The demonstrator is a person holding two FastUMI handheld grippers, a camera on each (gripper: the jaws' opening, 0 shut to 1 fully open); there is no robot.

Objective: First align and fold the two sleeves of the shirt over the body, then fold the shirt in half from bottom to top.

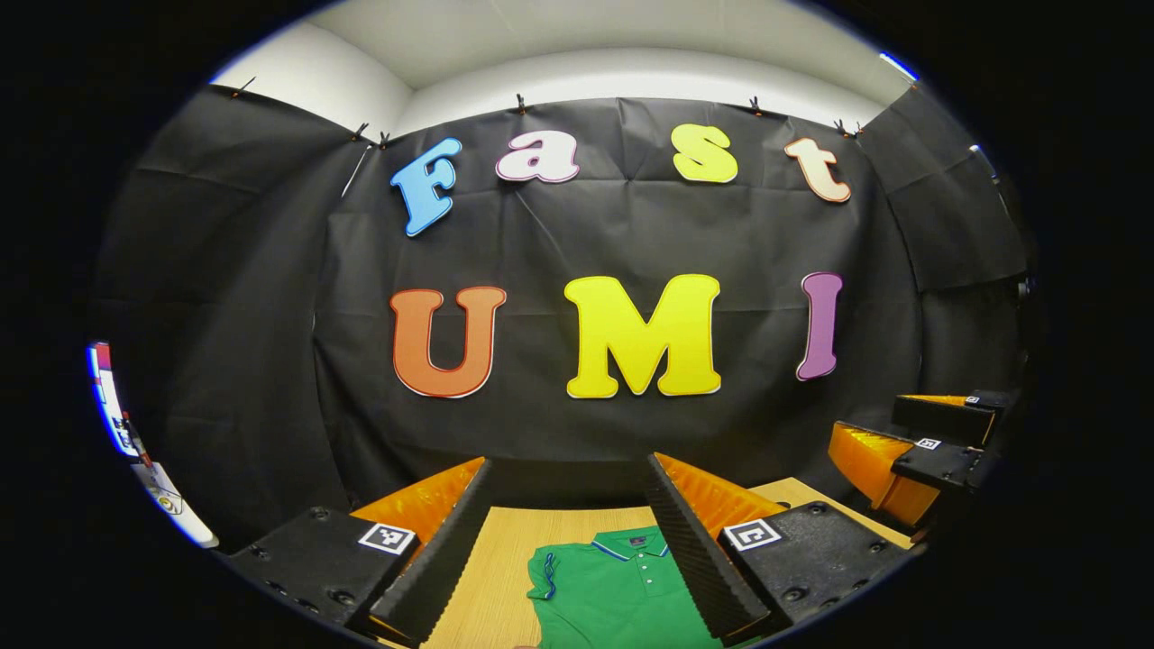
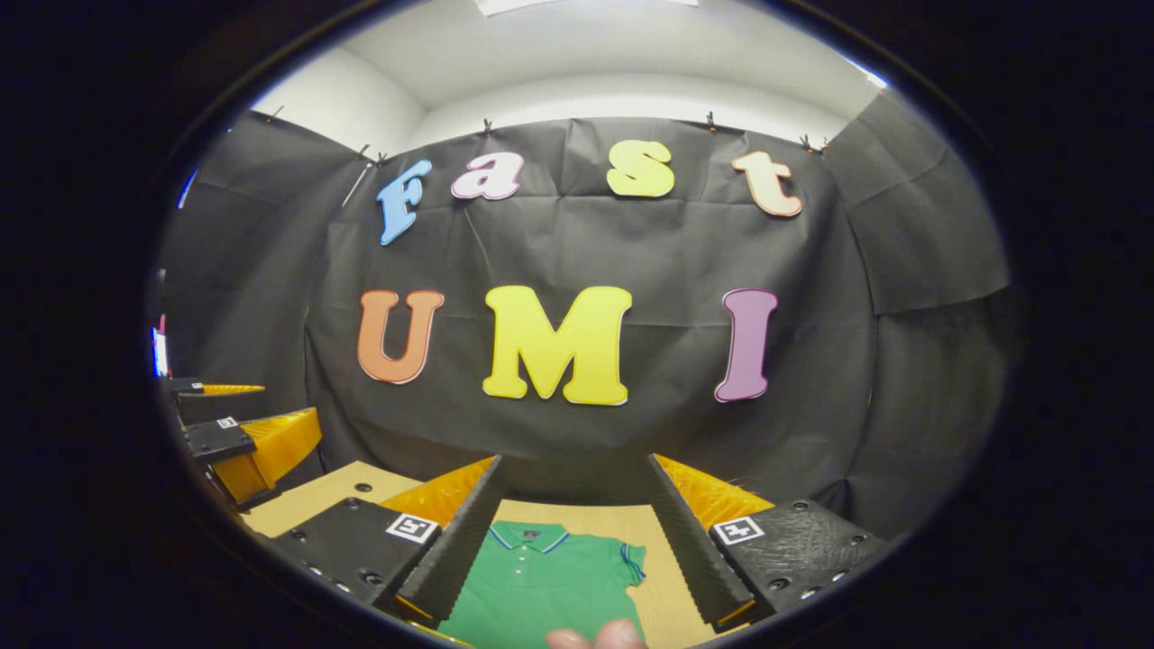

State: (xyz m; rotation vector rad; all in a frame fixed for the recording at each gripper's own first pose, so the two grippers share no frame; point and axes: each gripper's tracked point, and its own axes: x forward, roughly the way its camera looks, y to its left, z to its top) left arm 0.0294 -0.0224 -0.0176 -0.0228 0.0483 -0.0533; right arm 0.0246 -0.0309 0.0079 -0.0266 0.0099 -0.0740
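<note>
Where wood shows, smooth collared shirt [image 1: 613, 586].

My green polo shirt [image 1: 613, 586] lies flat on the wooden table [image 1: 500, 559], front side up, collar toward the far wall. The collar and short sleeves carry blue trim, and the buttoned placket runs down its chest.

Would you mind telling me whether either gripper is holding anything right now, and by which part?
Nothing is held. The left gripper and right gripper are both open above the green polo shirt, which lies flat on the wooden table.
</note>
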